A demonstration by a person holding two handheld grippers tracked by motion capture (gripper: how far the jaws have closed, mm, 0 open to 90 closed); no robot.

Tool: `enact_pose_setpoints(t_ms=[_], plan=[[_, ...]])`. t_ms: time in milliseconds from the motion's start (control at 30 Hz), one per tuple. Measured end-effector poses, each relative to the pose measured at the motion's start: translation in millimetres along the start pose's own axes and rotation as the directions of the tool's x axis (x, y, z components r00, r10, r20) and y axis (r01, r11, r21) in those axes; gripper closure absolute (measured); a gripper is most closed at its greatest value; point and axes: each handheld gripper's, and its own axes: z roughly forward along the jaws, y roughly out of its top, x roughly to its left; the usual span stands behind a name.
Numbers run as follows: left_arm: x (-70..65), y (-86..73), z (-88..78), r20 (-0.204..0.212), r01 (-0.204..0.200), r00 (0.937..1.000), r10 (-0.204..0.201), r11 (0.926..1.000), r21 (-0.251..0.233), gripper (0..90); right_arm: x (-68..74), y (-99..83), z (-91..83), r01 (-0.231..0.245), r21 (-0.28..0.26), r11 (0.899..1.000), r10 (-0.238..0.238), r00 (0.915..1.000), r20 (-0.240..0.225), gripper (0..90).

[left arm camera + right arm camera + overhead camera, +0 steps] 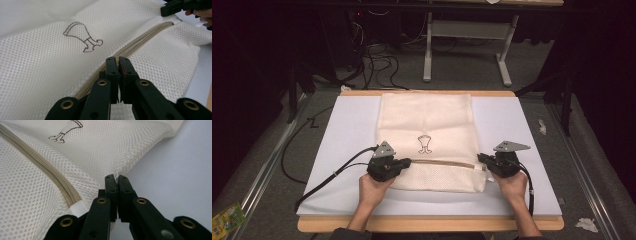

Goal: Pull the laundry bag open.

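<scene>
Table (352, 107) carried a cream mesh laundry bag (427, 120) (zipper (442, 163) near front edge). Left gripper (406, 162) sat clamped at the zipper's left end; right gripper (480, 159) pinched the bag's right edge.

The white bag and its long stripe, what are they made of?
The bag looks like soft cream mesh cloth, probably synthetic: tiny holes cover it. The stripe looks like a beige zipper on woven tape; whether its teeth are plastic or metal is unclear.
</scene>
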Motion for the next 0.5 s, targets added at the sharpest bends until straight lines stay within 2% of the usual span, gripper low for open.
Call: enact_pose_setpoints(t_ms=[200, 267, 333, 500], plan=[[1.9, -0.4, -1.7, 0.001, 0.003, 1.0, -0.003, 1.0, -0.004, 87.0, 0.8, 0.8, 0.0, 0.008, 0.007, 1.0, -0.008, 0.9999, 0.012, 89.1], [5.8, -2.4, -5.8, 0.022, 0.024, 0.9995, -0.024, 0.9997, -0.011, 87.0, 0.8, 0.9, -0.1, 0.007, 0.007, 1.0, -0.007, 0.9999, 0.013, 89.1], [6.8, -2.7, -7.3, 0.023, 0.03, 0.9993, -0.03, 0.9995, -0.013, 87.1, 1.0, 0.9, -0.7, -0.002, 0.011, 1.0, 0.002, 0.9999, 0.01, 89.1], [8.8, -1.7, -14.5, 0.007, 0.028, 0.9996, -0.027, 0.9992, -0.027, 87.1, -1.7, 2.8, -2.7, 0.002, 0.005, 1.0, -0.002, 1.0, 0.009, 89.1]])
